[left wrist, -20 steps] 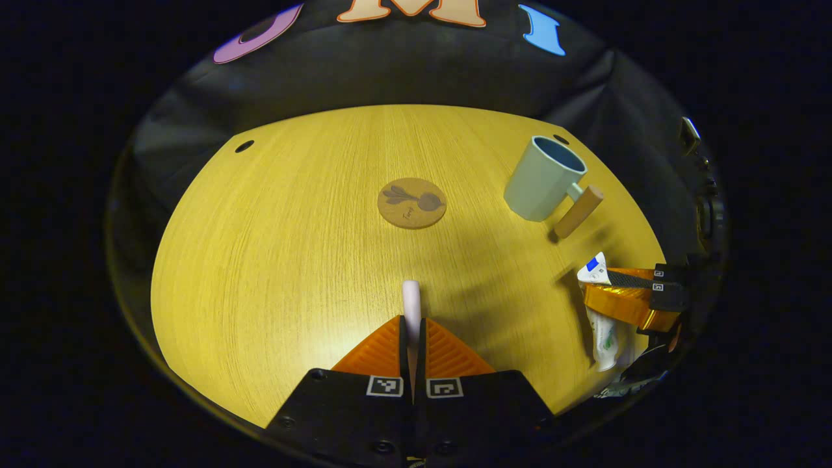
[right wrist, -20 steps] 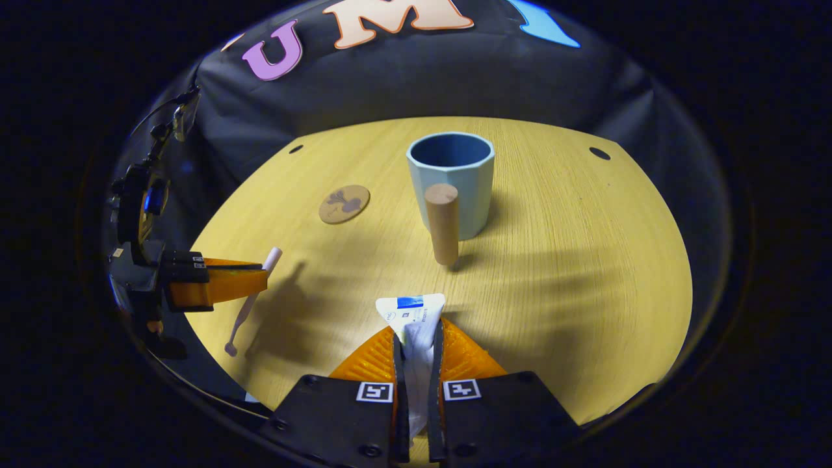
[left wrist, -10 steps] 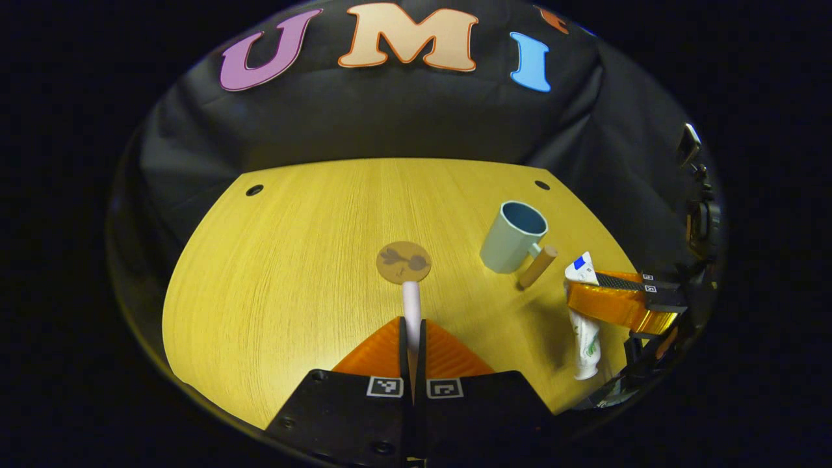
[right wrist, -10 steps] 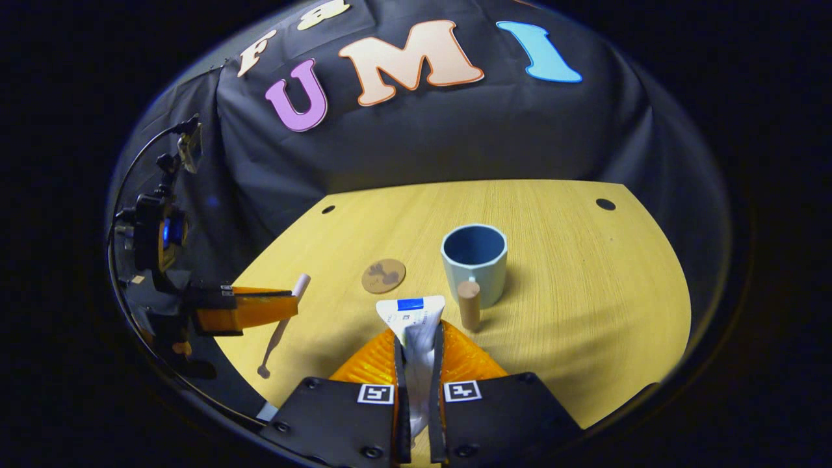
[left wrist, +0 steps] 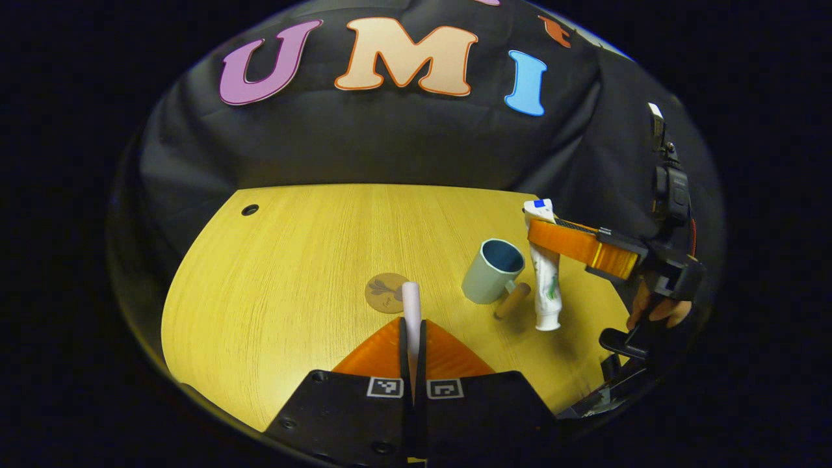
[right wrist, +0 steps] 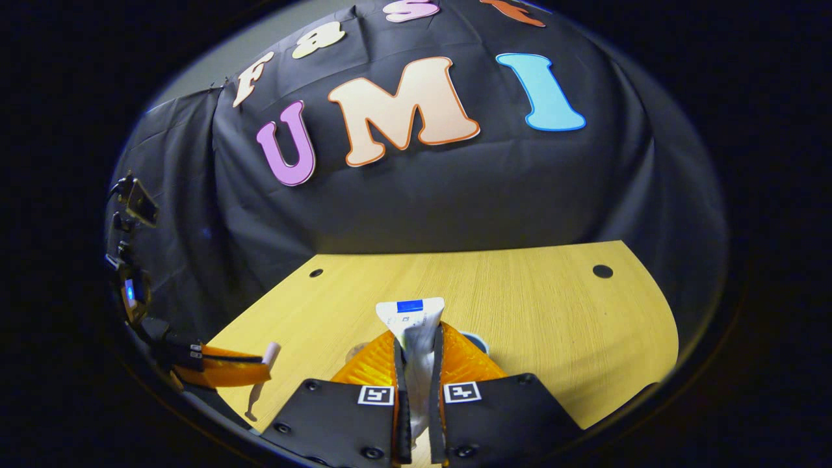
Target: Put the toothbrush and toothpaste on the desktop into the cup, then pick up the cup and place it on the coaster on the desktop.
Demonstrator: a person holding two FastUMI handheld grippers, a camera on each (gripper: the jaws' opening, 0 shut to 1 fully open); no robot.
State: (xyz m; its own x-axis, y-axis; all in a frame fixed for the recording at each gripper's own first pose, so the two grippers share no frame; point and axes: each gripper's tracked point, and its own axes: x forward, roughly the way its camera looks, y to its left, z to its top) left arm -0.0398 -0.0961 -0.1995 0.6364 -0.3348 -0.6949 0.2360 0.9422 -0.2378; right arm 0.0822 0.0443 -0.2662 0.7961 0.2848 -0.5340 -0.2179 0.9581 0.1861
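My left gripper [left wrist: 413, 323] is shut on a pale pink toothbrush [left wrist: 411, 296] that sticks out past its fingers, above the near part of the wooden table [left wrist: 292, 260]. A pale blue cup [left wrist: 491, 273] with a wooden handle [left wrist: 513, 300] stands upright to the right of the round coaster [left wrist: 385, 292]. My right gripper [right wrist: 417, 333] is shut on the flat end of a white toothpaste tube [right wrist: 411, 315]. In the left gripper view the right gripper [left wrist: 552, 235] holds the toothpaste tube [left wrist: 545, 286] cap down, just right of the cup. The right gripper's fingers hide most of the cup [right wrist: 478, 339].
Black cloth walls close off the table's far side and both flanks. Small round holes sit near the far corners [left wrist: 249, 210] [right wrist: 602, 271]. A hand [left wrist: 656, 311] holds the right gripper at the table's right edge. The left gripper [right wrist: 227, 372] with the toothbrush [right wrist: 259, 383] hangs at the left edge.
Both grippers have risen and tilted up, so the table looks smaller. The right gripper lifted the toothpaste higher and closer to the cup. The left gripper still holds the toothbrush.
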